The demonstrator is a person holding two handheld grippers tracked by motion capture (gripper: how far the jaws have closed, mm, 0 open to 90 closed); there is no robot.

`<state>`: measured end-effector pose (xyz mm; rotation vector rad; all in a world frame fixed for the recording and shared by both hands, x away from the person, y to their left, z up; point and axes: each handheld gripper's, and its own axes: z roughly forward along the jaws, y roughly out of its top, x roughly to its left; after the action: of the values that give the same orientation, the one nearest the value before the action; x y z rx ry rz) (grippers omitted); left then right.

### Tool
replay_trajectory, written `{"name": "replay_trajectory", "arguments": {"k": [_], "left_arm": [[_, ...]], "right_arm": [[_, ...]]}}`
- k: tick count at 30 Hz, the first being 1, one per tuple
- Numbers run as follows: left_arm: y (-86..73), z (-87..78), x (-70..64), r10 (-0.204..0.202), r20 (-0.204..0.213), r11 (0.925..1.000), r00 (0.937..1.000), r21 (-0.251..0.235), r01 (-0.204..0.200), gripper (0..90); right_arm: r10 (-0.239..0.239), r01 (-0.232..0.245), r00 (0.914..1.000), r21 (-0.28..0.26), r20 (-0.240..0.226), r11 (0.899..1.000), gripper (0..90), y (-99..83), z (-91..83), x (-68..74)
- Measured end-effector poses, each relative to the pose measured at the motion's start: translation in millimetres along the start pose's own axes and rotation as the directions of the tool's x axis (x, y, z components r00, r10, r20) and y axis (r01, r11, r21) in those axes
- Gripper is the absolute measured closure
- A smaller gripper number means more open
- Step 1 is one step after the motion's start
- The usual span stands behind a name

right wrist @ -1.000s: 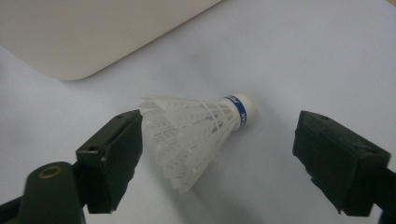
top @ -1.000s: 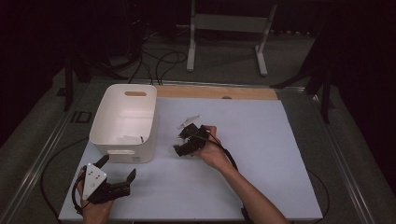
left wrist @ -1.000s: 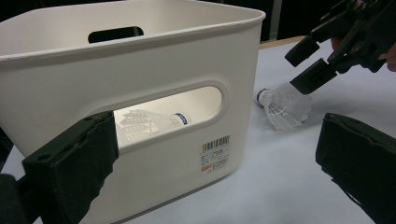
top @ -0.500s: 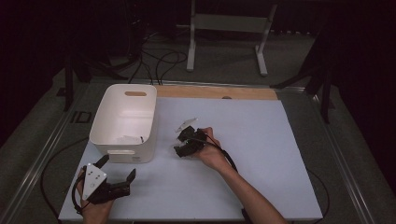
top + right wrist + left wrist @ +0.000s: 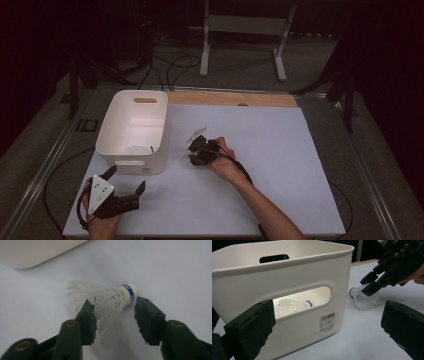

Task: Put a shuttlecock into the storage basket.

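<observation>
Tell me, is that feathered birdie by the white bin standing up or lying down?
Lying down. The shuttlecock rests on its side on the table, feathers one way, cork the other, between the right tool's open jaws.

Left tongs [image 5: 126,181]: held low at the near left corner of the desk [image 5: 280,165], jaws spread, just short of the tub's near wall.
Right tongs [image 5: 196,150]: held mid-desk, tips down over a faint pale thing too small to identify.
White tub [image 5: 156,125]: between and beyond both tongs, pale items inside.
</observation>
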<state>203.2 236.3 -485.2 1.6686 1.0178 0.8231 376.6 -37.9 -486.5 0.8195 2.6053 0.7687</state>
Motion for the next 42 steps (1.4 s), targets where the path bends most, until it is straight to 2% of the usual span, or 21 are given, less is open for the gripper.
{"name": "replay_trajectory", "arguments": {"k": [4,5,7,15,23,42], "left_arm": [[0.0,0.0,-0.1,0.000,0.000,1.0000,1.0000,0.000,0.000,0.0],[0.0,0.0,-0.1,0.000,0.000,1.0000,1.0000,0.000,0.000,0.0],[0.0,0.2,-0.2,0.002,0.000,1.0000,1.0000,0.002,-0.002,0.0],[0.0,0.3,-0.1,0.002,0.000,1.0000,1.0000,0.002,-0.002,0.0],[0.0,0.4,-0.3,0.003,0.001,1.0000,1.0000,0.002,-0.003,0.0],[0.1,0.3,-0.3,0.002,0.000,1.0000,1.0000,0.001,-0.002,0.0]], "right_arm": [[0.019,-0.019,0.9994,0.000,0.028,1.000,64.4,0.5,-0.4,-3.2],[0.019,-0.019,0.9994,0.000,0.028,1.000,64.4,0.5,-0.4,-3.2],[0.035,-0.035,0.9989,-0.006,0.030,0.999,71.9,0.3,-1.0,-6.2],[0.071,-0.071,0.9970,-0.011,0.032,0.997,86.4,0.7,-2.6,-11.4],[0.085,-0.085,0.9962,-0.023,0.016,0.996,88.9,1.1,-5.3,-12.7],[0.075,-0.074,0.9972,-0.044,0.009,0.996,88.9,5.5,-13.4,-9.6]]}}
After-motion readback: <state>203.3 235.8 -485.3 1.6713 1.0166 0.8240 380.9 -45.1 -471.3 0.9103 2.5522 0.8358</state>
